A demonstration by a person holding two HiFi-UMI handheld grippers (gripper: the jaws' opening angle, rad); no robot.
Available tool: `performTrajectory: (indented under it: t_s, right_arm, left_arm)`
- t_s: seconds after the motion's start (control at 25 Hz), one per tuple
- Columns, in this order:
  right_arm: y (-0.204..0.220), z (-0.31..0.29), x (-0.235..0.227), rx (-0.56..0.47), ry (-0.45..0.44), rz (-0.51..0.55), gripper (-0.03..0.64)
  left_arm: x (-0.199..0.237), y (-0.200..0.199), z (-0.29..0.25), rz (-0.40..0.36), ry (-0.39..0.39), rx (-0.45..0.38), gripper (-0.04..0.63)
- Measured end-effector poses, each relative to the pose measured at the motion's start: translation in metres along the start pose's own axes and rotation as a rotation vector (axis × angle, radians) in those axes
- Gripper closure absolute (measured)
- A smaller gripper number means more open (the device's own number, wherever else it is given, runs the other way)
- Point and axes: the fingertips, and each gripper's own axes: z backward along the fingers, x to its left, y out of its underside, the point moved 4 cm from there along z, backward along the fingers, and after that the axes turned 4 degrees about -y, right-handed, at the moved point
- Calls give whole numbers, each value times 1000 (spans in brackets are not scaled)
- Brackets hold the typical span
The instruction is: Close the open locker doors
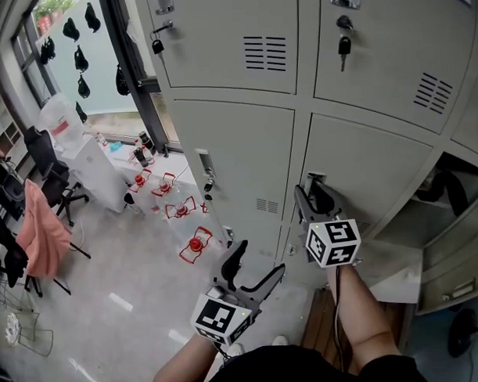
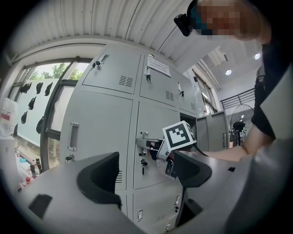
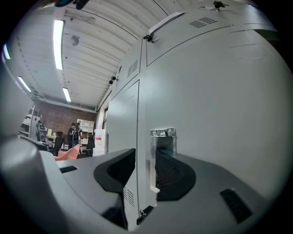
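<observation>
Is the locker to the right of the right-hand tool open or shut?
Open. The head view looks straight into the locker: its dark inside shows, with no door across it.

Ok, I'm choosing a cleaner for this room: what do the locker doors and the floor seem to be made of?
The locker doors look like sheet steel painted a satin light grey: louvred vents are pressed into thin panels. The floor looks like polished tile or sealed concrete, pale and glossy, mirroring streaks of light; which of the two is unclear.
</observation>
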Motion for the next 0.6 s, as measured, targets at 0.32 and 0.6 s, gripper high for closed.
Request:
performTrajectory:
  t_s: [0.32, 0.6]
  right_arm:
    - [1, -6, -2, 7, 4, 19, 456]
    - [4, -3, -4, 2, 7, 13, 456]
  left_arm:
    - [-4, 1, -5, 3, 11, 6, 206]
    - [-4, 0, -4, 25, 13, 35, 206]
